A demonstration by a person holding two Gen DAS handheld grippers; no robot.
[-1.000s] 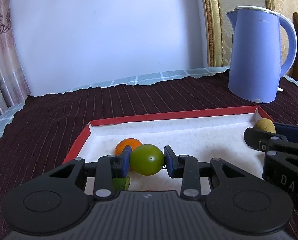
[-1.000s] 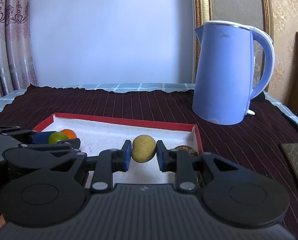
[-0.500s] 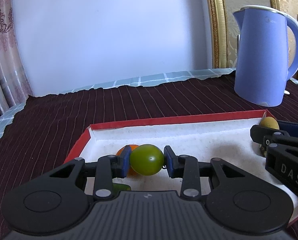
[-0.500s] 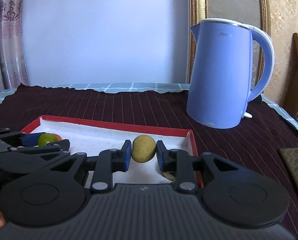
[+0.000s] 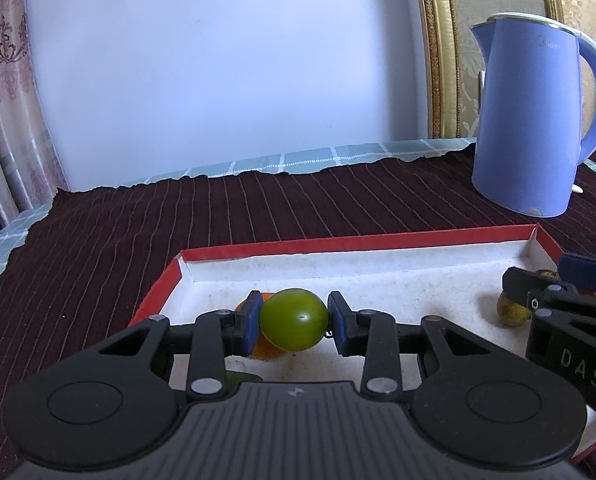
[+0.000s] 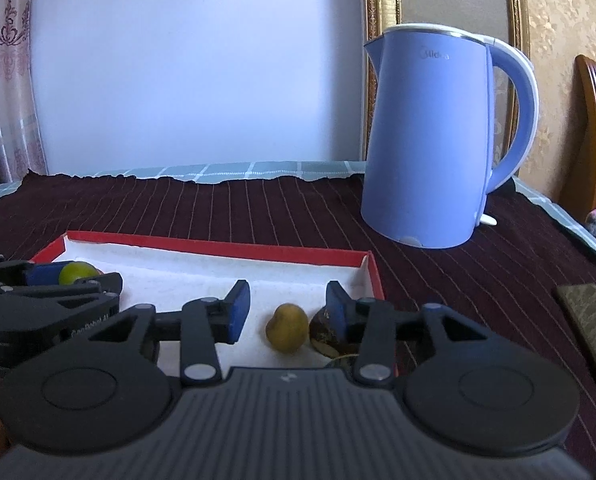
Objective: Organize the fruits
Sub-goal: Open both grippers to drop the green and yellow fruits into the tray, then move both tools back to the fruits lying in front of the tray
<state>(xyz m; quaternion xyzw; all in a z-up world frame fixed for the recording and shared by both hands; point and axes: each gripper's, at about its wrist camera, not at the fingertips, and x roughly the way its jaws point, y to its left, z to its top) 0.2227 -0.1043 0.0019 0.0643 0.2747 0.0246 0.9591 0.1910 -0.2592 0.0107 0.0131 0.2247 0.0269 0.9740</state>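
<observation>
Right wrist view shows the right gripper [image 6: 284, 312] with its jaws apart over the red-rimmed tray [image 6: 218, 246]; they have just been opening, and the yellow fruit [image 6: 287, 329] lies on the tray floor between the pads without either one pressing on it. It sits near the tray's right-hand corner, just beside a dark brown fruit [image 6: 325, 332] that is partly hidden behind the right pad. Over at the tray's left end the left gripper [image 5: 294, 320] is clamped on a green fruit [image 5: 293, 319], which is held above the tray floor with an orange fruit [image 5: 264, 348] behind and below it and a scrap of something green beneath the left pad, too hidden to name. A blue kettle [image 6: 438, 136] stands on the dark striped cloth [image 6: 258, 208] beyond the tray's far right corner, well apart from the work. By the look of things the yellow fruit has been set down and its release is the step in hand, while the green fruit is not yet placed. What the right hand needs next, I judge, is a clean backing away so neither pad nudges the yellow fruit into its brown neighbour; the left hand then needs to lower the green fruit beside the orange one before letting go, since a round fruit let go from a height may roll.
</observation>
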